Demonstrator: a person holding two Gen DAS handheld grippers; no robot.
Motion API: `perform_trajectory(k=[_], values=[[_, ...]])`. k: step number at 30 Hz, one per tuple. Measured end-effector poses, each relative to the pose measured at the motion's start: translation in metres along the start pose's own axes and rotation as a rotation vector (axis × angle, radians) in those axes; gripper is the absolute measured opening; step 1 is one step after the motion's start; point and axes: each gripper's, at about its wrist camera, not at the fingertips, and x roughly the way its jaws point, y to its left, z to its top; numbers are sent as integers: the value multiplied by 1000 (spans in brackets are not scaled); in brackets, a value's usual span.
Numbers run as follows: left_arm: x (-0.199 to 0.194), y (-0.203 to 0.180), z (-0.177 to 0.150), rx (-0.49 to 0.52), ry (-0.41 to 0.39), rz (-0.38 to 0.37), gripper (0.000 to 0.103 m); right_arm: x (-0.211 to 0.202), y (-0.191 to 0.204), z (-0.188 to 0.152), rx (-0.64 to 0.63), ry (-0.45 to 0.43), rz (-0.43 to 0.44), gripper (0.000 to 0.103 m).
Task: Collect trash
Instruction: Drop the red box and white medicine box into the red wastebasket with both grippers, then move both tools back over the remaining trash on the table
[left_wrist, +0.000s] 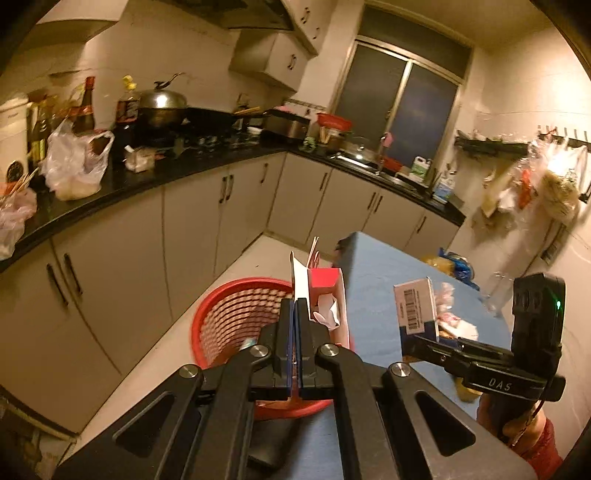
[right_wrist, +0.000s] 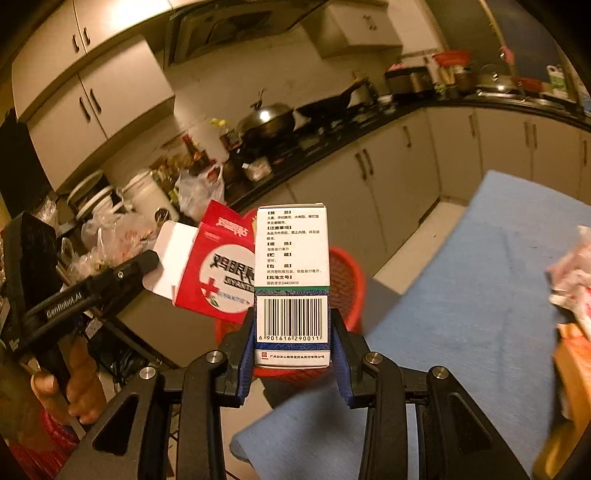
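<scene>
My left gripper (left_wrist: 295, 308) is shut on the flap of an open red and white carton (left_wrist: 325, 291), held over the red mesh basket (left_wrist: 229, 317); crumpled paper shows inside the carton. The carton also shows in the right wrist view (right_wrist: 218, 273), held by the left gripper (right_wrist: 149, 264). My right gripper (right_wrist: 293, 325) is shut on a white and blue medicine box (right_wrist: 291, 280) with a barcode, held above the basket (right_wrist: 345, 284). That box (left_wrist: 415, 308) and the right gripper (left_wrist: 424, 341) show at the right of the left wrist view.
A table with a blue cloth (left_wrist: 384, 280) stands beside the basket, with wrappers (left_wrist: 456, 321) on it. A cluttered black counter (left_wrist: 155, 177) with cabinets runs along the left and back walls. Tiled floor lies between cabinets and table.
</scene>
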Motion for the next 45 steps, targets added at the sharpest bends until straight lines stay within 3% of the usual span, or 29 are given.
perform_trajectory(k=[11, 14, 15, 17, 21, 24, 29, 38, 45], values=[[33, 30, -13, -18, 64, 42, 3, 75, 4, 7, 13, 117, -33, 41], [36, 33, -15, -17, 70, 40, 14, 81, 3, 10, 24, 124, -39, 63], [35, 33, -16, -15, 66, 42, 25, 81, 3, 11, 24, 116, -45, 67], [32, 32, -16, -11, 52, 53, 33, 75, 4, 11, 23, 98, -42, 67], [26, 25, -15, -8, 39, 38, 34, 56, 0, 12, 40, 64, -30, 67], [21, 13, -16, 9, 26, 50, 44, 39, -3, 10, 49, 40, -28, 67], [16, -12, -22, 51, 24, 42, 49, 8, -10, 2, 65, -1, -44, 67], [6, -64, -29, 136, 29, 11, 52, -54, -28, -22, 97, -69, -76, 67], [-13, -138, -25, 250, 22, -96, 56, -139, -36, -38, 107, -201, -137, 67]])
